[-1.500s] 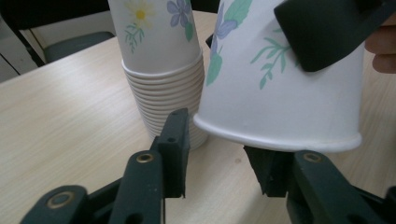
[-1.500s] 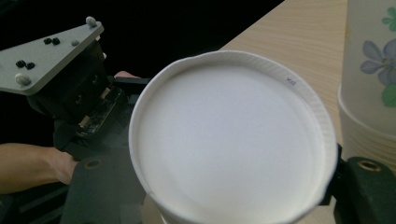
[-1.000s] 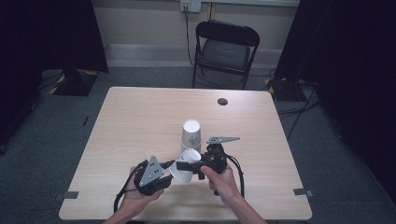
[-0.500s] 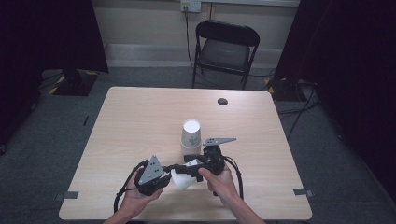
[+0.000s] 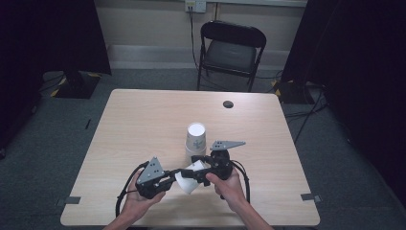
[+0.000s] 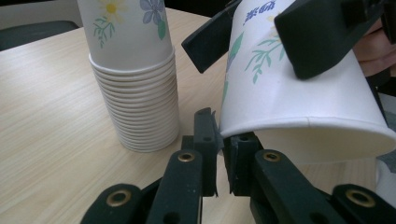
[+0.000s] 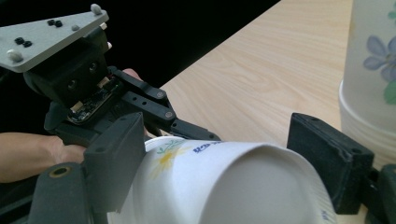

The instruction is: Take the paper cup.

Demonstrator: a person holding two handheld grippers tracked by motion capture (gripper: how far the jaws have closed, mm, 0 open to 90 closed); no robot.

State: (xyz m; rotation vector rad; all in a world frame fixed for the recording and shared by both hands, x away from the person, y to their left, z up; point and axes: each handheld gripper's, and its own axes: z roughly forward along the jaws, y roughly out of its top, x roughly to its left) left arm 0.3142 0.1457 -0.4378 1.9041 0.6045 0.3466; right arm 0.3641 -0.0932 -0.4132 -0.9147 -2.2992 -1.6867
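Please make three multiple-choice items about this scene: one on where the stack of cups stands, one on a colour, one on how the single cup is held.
1. The stack of paper cups stands
A. on the table
B. on the chair
C. on the floor

2. The folding chair is
A. white
B. black
C. red

3. The single paper cup is
A. upright on the table
B. tipped, held by both grippers
C. inside the stack

Answers: 1 A, it rests on the wooden table. 2 B, frame and seat are black. 3 B, the left gripper pinches its rim and the right gripper clamps its body.
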